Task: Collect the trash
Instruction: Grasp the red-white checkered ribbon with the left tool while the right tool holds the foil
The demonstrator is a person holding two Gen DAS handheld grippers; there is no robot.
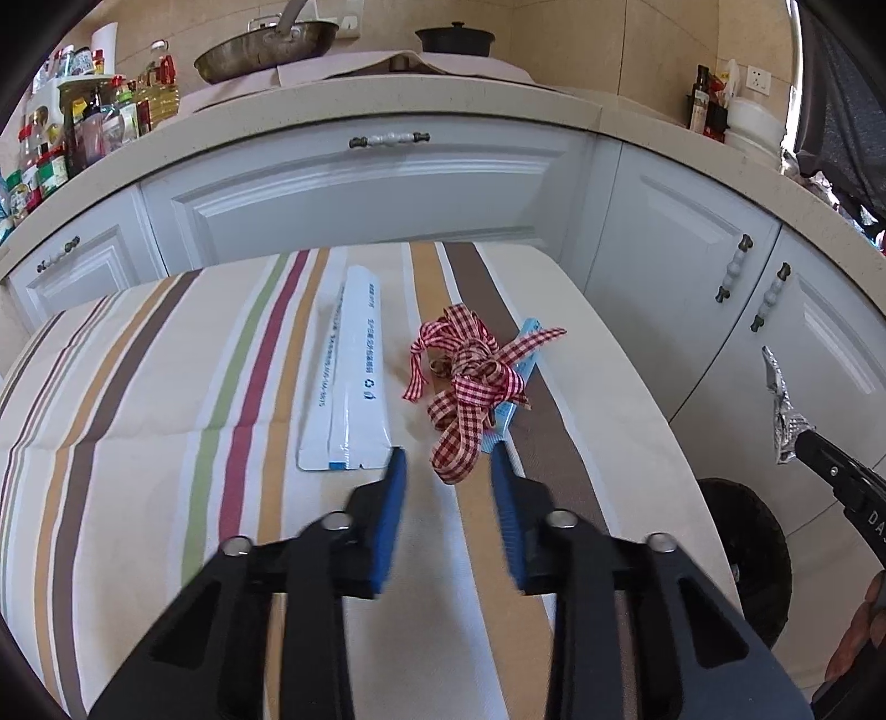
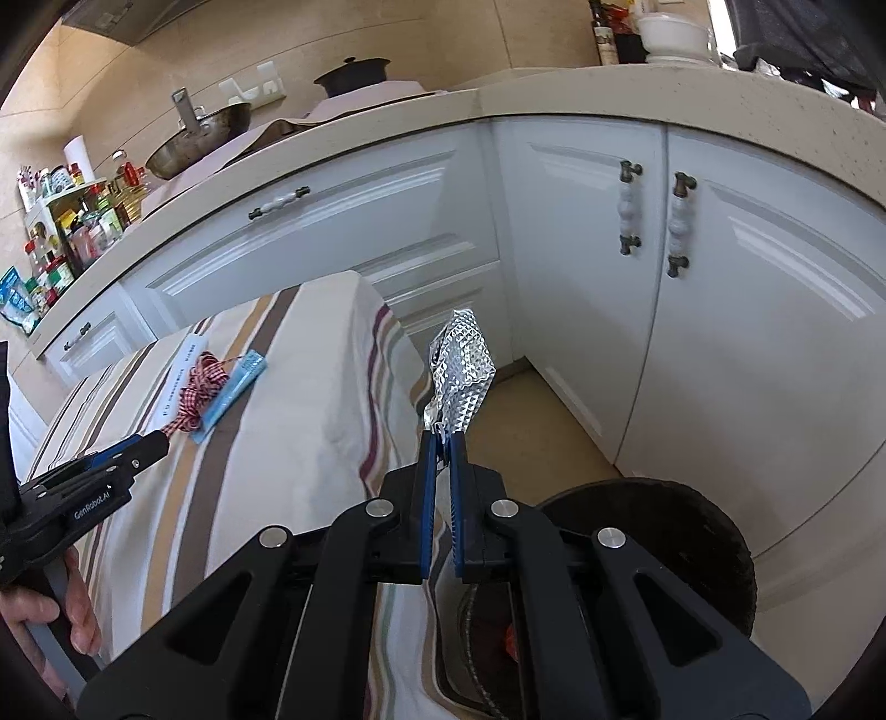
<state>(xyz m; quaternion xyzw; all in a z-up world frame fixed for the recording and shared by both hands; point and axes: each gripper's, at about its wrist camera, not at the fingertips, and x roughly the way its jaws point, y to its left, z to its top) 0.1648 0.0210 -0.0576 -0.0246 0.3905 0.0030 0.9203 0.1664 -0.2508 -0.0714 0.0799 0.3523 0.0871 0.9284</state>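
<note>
A tangled red-and-white checked ribbon (image 1: pixel 470 376) lies on the striped tablecloth (image 1: pixel 138 387), partly over a light blue wrapper (image 1: pixel 531 335). A long white sachet (image 1: pixel 354 376) lies to its left. My left gripper (image 1: pixel 449 462) is open, its blue pads on either side of the ribbon's near end, just above the cloth. My right gripper (image 2: pixel 443 437) is shut on a crumpled piece of silver foil (image 2: pixel 462 371), held in the air off the table's right edge, above a dark round bin (image 2: pixel 664 531). The ribbon (image 2: pixel 199 387) and left gripper (image 2: pixel 149 443) also show in the right wrist view.
White kitchen cabinets (image 1: pixel 387 194) with a beige counter (image 1: pixel 443 105) stand behind the table. A pan (image 1: pixel 266 47), a black pot (image 1: pixel 454 39) and several bottles (image 1: pixel 83 127) sit on the counter. The bin (image 1: pixel 742 548) stands on the floor right of the table.
</note>
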